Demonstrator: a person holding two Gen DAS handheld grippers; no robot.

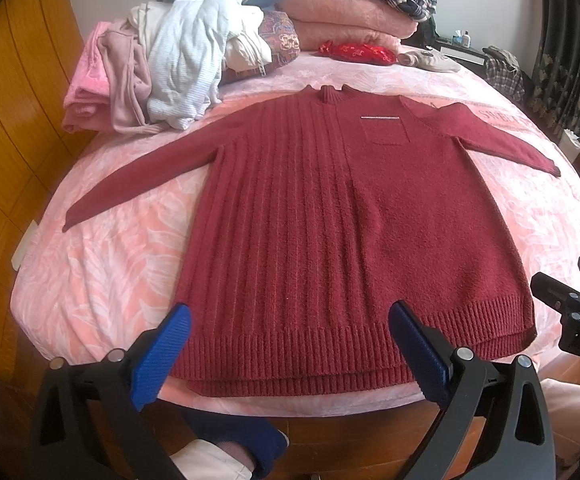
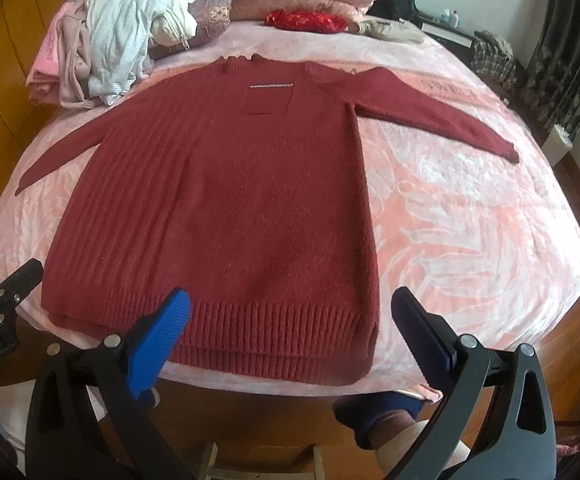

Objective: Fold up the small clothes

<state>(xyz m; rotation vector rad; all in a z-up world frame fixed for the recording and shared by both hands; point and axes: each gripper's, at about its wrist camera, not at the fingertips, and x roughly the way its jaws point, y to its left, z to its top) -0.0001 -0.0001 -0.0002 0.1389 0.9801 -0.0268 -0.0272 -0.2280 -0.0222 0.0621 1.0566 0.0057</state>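
A dark red knitted sweater lies flat and face up on the pink bed cover, sleeves spread to both sides, collar at the far end, ribbed hem at the near edge. It also shows in the right wrist view. My left gripper is open and empty, above the hem's left half. My right gripper is open and empty, above the hem's right corner. Each gripper shows at the edge of the other's view.
A heap of loose pale clothes lies at the far left of the bed. Folded pink blankets and a red pouch sit at the far end. A wooden wall runs along the left.
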